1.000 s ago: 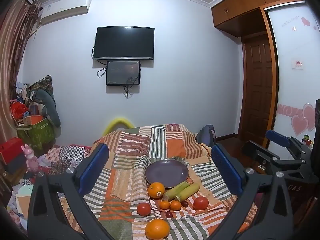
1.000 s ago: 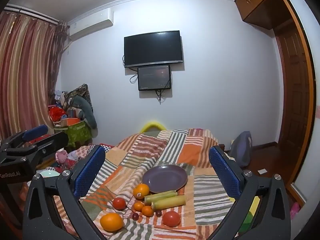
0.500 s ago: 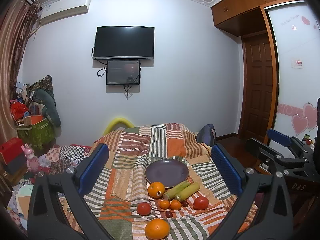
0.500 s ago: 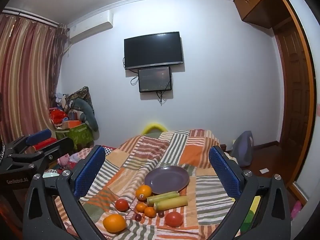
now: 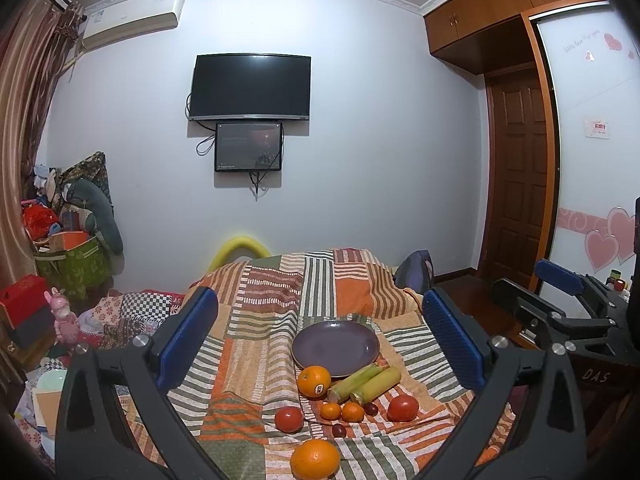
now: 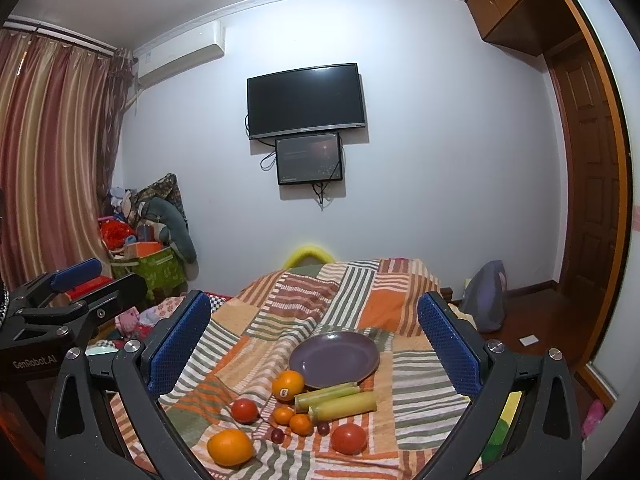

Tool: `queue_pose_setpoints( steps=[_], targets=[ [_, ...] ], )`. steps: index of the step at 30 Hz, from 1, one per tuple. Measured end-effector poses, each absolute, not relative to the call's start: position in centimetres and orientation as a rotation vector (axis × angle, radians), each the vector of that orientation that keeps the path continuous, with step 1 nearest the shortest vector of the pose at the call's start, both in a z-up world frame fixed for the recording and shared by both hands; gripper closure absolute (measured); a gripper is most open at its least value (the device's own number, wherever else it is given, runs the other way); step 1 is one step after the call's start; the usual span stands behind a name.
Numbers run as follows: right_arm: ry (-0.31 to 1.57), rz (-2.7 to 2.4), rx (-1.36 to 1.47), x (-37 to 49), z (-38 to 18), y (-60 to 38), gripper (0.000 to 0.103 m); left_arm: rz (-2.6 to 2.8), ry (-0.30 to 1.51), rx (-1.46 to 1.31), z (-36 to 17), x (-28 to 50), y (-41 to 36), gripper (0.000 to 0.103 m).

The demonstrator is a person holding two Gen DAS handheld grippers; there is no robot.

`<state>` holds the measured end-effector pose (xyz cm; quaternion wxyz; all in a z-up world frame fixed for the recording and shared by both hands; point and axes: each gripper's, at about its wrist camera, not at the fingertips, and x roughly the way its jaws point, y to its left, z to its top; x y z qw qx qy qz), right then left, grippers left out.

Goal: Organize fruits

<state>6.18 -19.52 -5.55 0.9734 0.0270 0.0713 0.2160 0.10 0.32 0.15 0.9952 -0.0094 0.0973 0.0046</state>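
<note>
Lighting: even indoor light; we see no lamp. Faint shadows under the television and the fruit. Focus: sharp at centre. Distortion: strong fisheye; door and curtain bow outward, and we note black corners.

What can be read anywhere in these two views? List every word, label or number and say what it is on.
"GenRobot.AI": on the body of the left gripper, seen from the right wrist.
"DAS": on the body of the right gripper, seen from the left wrist.
Sticker on the orange: a mark, too small to read.
Red card and script on the wardrobe door: too blurred.
</note>
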Motion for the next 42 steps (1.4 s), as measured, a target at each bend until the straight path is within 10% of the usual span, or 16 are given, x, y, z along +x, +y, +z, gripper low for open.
queue_pose_setpoints(
  steps=[42],
  targets=[
    [0.144, 0.457, 0.039, 6.11, -5.5, -19.11, 0.0, 0.009, 0.202, -0.028, -0.4, 0.33, 0.5, 0.0]
  ],
)
